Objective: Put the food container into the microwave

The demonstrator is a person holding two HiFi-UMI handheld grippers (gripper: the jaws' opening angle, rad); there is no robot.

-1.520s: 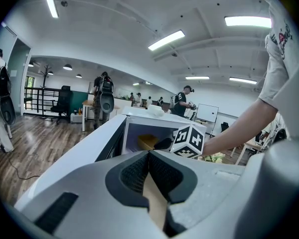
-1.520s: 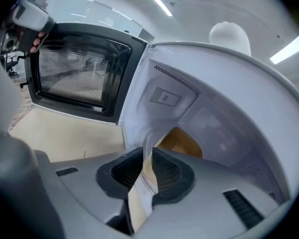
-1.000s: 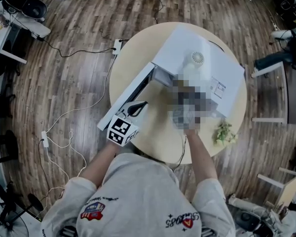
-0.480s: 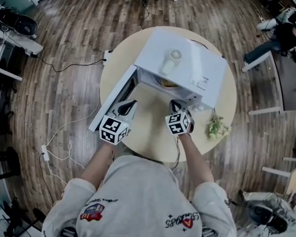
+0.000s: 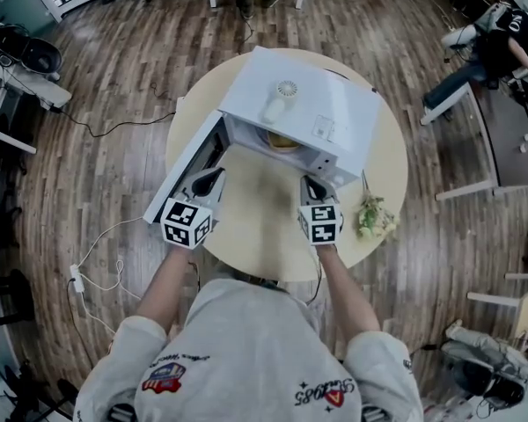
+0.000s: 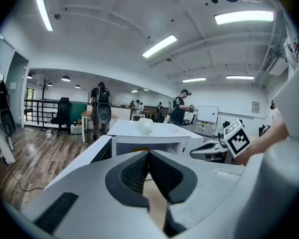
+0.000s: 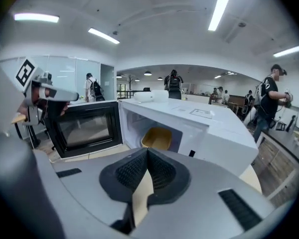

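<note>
The white microwave (image 5: 326,112) stands on the round table (image 5: 264,244), and its door (image 5: 183,172) hangs open to the left. A yellow food container (image 5: 283,141) sits inside the cavity, seen clearly in the right gripper view as the container (image 7: 157,137) on the oven floor. My right gripper (image 5: 310,185) is shut and empty, held in front of the opening, apart from the container. My left gripper (image 5: 208,181) is also shut with nothing in it, just in front of the open door. From the left gripper view, the right gripper (image 6: 214,147) shows beside the microwave (image 6: 154,133).
A sprig of pale flowers (image 5: 371,218) lies on the table right of the microwave. A small white fan-like object (image 5: 282,95) rests on the microwave's top. Cables and a power strip (image 5: 75,275) lie on the wood floor. A person (image 5: 497,42) works at the far right.
My right gripper has drawn back out of the microwave towards me, leaving the yellow container inside. The left gripper has shifted a little beside the open door.
</note>
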